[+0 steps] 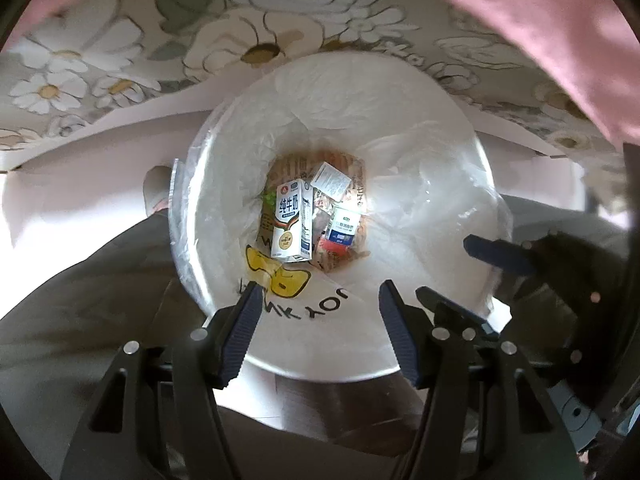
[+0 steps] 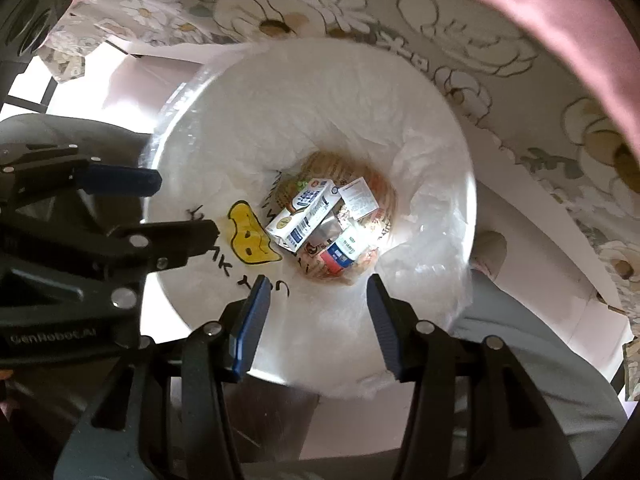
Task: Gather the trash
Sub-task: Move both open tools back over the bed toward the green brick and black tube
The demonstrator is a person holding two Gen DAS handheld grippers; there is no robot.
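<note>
Both views look straight down into a round bin (image 1: 192, 240) lined with a white plastic bag (image 1: 400, 128). At its bottom lie a white milk carton (image 1: 290, 220), a small blue-and-red packet (image 1: 340, 232), a white printed sachet (image 1: 330, 180) and an orange wrapper. A white bag with a yellow print (image 1: 276, 272) leans on the near wall. My left gripper (image 1: 319, 292) hangs open above the bin's mouth with nothing between its pads. My right gripper (image 2: 318, 282) hangs open beside it, also holding nothing. The carton (image 2: 300, 214) and packet (image 2: 344, 252) show again in the right wrist view.
A floral tablecloth (image 1: 240, 40) hangs behind the bin, with pink fabric (image 1: 560, 40) above it. A person's grey trouser legs (image 1: 80, 300) flank the bin on both sides, and a foot (image 2: 488, 252) rests by the rim. The two grippers are close together over the bin.
</note>
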